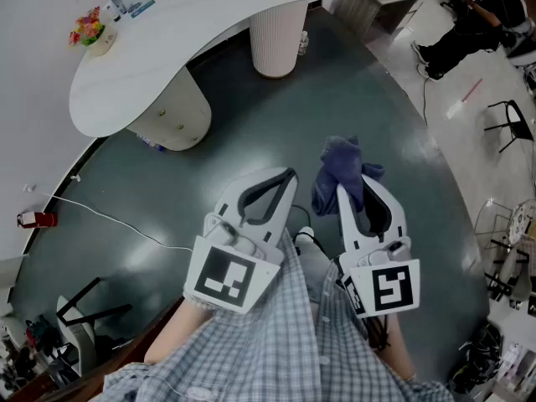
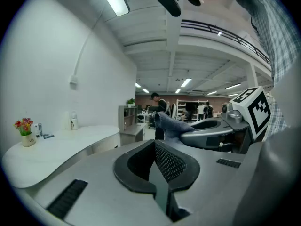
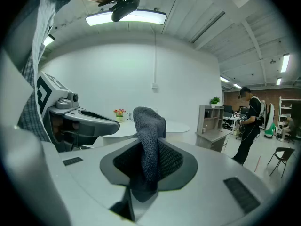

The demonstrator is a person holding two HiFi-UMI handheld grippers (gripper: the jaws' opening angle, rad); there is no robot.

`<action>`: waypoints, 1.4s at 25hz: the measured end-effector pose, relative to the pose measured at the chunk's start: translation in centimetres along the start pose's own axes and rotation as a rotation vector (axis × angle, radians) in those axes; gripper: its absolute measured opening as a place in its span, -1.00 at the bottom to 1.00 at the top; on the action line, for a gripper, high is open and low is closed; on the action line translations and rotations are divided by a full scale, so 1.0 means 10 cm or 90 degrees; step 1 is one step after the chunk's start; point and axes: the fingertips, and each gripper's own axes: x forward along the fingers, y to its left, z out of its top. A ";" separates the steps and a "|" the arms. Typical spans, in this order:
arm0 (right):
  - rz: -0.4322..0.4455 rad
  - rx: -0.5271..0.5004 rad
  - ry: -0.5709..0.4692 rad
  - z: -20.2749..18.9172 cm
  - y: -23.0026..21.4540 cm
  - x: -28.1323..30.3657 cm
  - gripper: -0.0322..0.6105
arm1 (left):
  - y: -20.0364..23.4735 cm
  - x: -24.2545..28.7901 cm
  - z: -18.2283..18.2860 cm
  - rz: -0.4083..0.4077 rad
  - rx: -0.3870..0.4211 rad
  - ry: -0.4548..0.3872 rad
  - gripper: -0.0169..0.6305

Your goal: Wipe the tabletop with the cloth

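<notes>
Since the right gripper (image 3: pixel 148 173) merely pinches the cloth (image 1: pixel 342 170), and the left gripper (image 2: pixel 157 175) is pressed together empty, wiping drag could tug the cloth free.

Tabletop (image 1: pixel 184 32) ahead left, cloth (image 1: pixel 339 162) in right tool (image 1: pixel 350 193)

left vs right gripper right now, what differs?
The left gripper is shut on nothing; the right gripper is shut on the dark blue cloth. The left gripper leans toward the right one; the right gripper points nearly straight ahead. Both are over the floor, short of the white table.
</notes>
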 end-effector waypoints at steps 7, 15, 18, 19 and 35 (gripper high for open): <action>-0.004 0.007 -0.002 0.01 0.00 0.02 -0.64 | 0.03 -0.01 -0.01 0.005 -0.004 -0.004 -0.93; -0.020 0.016 -0.001 0.01 0.04 0.07 -0.64 | 0.21 -0.12 -0.05 0.017 -0.010 -0.007 -0.93; -0.025 0.016 -0.004 0.04 0.12 0.13 -0.64 | 0.32 -0.21 -0.07 0.020 -0.005 -0.009 -0.93; -0.026 0.016 -0.006 0.04 0.15 0.15 -0.64 | 0.36 -0.24 -0.08 0.021 -0.003 -0.010 -0.93; -0.053 0.009 -0.005 0.13 0.49 0.24 -0.64 | 0.69 -0.71 -0.31 0.032 -0.026 -0.013 -0.93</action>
